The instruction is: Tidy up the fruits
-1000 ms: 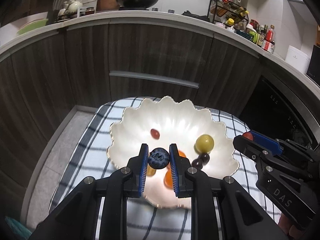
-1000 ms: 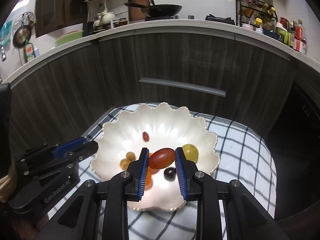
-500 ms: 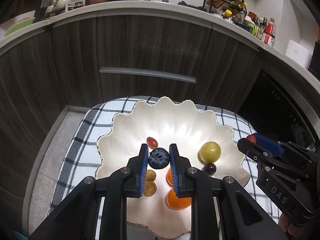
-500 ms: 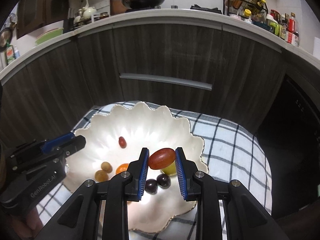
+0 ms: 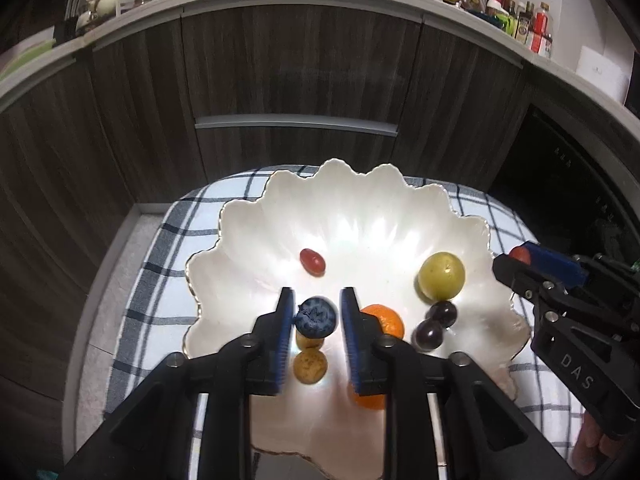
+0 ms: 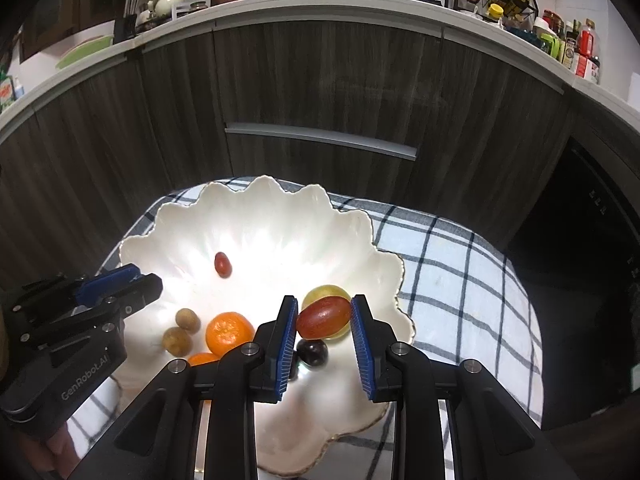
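Observation:
A white scalloped bowl (image 5: 360, 208) (image 6: 260, 208) holds a small red fruit (image 5: 312, 262), a green grape (image 5: 441, 281), two dark grapes (image 5: 434, 326), mandarins (image 5: 382, 322) and two brown longans (image 5: 309, 366). My left gripper (image 5: 316, 312) hangs low over the bowl. Its jaws are opening: a blueberry (image 5: 315, 317) rests against the left pad, with a thin gap to the right one. My right gripper (image 6: 324, 320) is shut on a red grape (image 6: 323, 317) above the green grape (image 6: 324, 294). Each gripper shows at the edge of the other's view.
The bowl sits on a blue-and-white checked cloth (image 5: 160, 280) (image 6: 460, 272). Dark wood cabinets with a grey drawer handle (image 5: 296, 124) stand behind it. A counter with bottles (image 6: 576, 48) and a pan runs above them. To the right is a dark oven front (image 6: 592, 240).
Both grippers have sunk and moved forward over the bowl, which now looms larger. The left jaws have parted a little from the blueberry. The right grip is unchanged.

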`<control>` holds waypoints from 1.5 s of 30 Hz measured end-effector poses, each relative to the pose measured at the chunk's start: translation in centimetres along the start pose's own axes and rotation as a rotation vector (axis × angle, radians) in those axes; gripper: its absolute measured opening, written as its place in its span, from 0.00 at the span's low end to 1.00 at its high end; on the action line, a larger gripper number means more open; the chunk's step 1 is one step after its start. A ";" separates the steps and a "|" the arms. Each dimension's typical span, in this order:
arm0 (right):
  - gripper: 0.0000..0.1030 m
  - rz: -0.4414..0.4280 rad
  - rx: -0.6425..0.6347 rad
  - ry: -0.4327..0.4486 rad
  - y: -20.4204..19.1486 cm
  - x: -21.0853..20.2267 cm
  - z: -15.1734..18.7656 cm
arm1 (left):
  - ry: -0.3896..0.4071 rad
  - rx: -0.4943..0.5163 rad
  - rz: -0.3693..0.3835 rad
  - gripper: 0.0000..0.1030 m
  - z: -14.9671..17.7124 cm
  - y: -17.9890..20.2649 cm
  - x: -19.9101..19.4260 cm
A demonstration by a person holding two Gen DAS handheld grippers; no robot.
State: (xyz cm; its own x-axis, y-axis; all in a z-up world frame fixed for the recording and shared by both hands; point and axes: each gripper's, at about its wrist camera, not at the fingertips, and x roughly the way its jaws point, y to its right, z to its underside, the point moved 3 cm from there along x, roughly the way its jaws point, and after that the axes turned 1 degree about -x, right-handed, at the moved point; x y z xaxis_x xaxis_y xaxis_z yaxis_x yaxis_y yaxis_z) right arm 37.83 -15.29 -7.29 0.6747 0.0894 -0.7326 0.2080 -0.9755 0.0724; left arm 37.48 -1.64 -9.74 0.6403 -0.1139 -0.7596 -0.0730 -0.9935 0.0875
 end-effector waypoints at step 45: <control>0.79 0.122 0.082 0.139 -0.9 -12.8 5.1 | 0.154 -0.046 -0.036 0.87 5.0 -0.9 -13.6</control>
State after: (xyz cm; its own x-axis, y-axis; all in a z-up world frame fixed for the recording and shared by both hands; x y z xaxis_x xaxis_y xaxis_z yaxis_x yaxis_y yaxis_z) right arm 25.37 -16.58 -1.39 0.7838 -0.0091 -0.6210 0.0638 -0.9934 0.0952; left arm 25.04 0.82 -2.71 0.7516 -0.0733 -0.6556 -0.0149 -0.9954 0.0942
